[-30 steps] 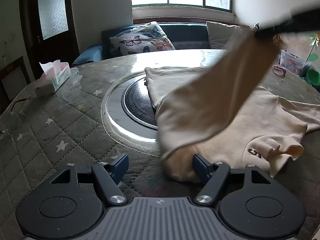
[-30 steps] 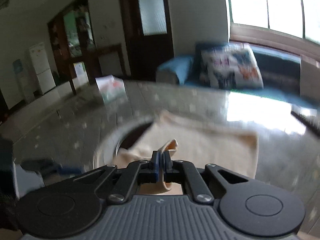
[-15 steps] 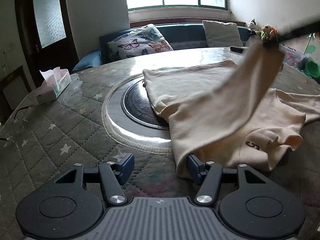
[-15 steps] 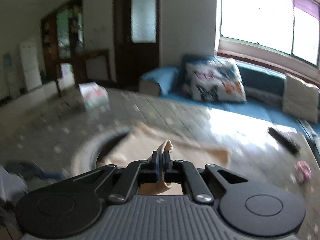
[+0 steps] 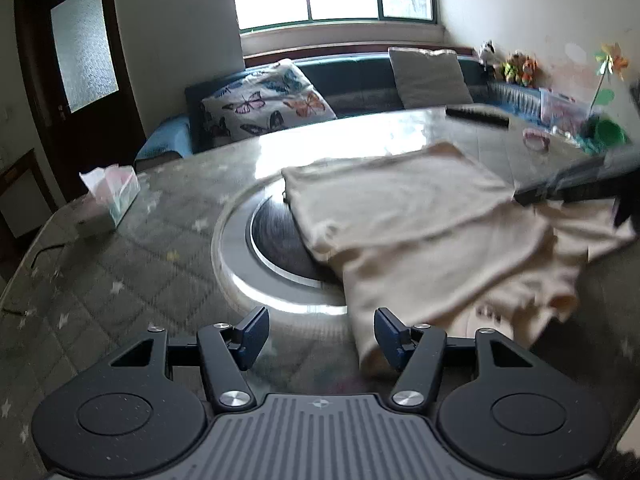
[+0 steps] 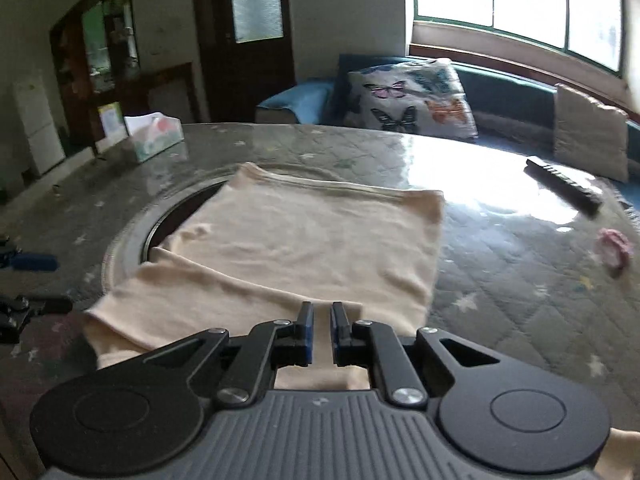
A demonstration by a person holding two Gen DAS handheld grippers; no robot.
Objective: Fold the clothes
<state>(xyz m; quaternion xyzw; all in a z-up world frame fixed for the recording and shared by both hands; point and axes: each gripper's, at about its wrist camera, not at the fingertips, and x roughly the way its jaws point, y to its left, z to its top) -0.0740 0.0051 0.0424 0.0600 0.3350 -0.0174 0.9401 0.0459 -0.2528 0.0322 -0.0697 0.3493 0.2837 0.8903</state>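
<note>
Blue-padded and parted by only a narrow gap, the right gripper is sitting low over the cream garment, its jaws slackened with the cloth lying beneath and between them; nothing looks pinched. Out from there, the folded panel is spreading flat across the quilted surface, one edge running over the round inset ring at the middle. Over on the other side, the left gripper is hanging wide open, released, its right finger just touching or just beside the near hem of the garment; which of the two, the blur is not letting me say. A loose sleeve is bunching at the near right, and that is the part still needing work. My read: the fold is laid, so the thing now is lifting the right gripper straight up rather than dragging it back, or the top layer is going to slide. Next, the left should be closing on that near hem and pulling it taut before carrying it over. Well clear sit the tissue box and remote.
</note>
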